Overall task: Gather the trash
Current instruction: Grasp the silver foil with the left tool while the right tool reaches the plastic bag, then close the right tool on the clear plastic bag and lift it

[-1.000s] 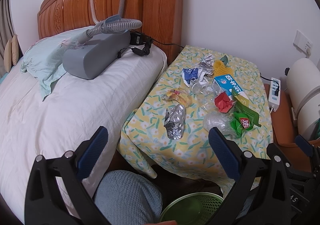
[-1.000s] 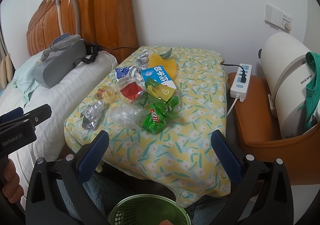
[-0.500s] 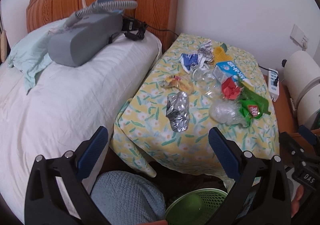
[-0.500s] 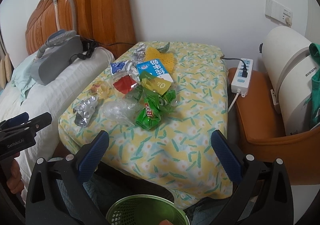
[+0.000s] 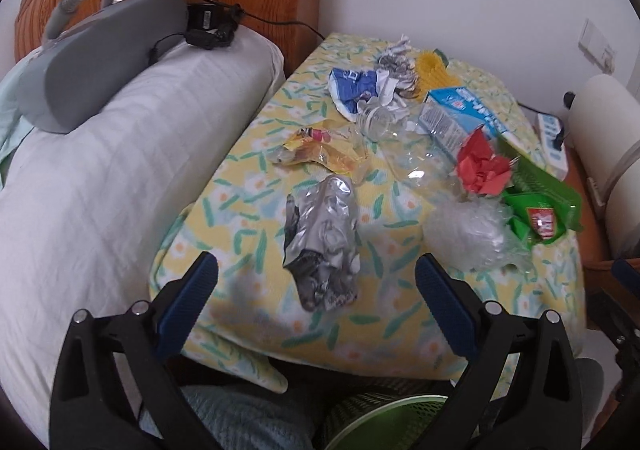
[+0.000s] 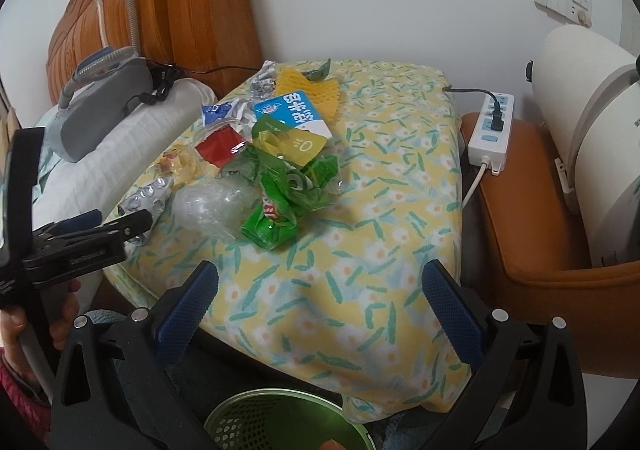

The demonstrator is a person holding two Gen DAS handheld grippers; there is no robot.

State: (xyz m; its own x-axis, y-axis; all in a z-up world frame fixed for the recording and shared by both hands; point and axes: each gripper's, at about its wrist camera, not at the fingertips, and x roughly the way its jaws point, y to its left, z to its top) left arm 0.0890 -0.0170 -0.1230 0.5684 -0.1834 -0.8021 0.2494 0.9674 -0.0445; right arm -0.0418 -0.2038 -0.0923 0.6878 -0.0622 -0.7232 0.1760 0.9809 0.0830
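left wrist: foil wrapper (image 5: 322,240) nr table edge (image 5: 360,346)

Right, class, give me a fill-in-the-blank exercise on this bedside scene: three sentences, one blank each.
1. The left tongs are ____ and hold nothing.
2. The crumpled silver foil wrapper lies on the ____ flowered cloth.
3. The mesh bin below the right tongs is ____ in colour.

Missing words: open; yellow; green
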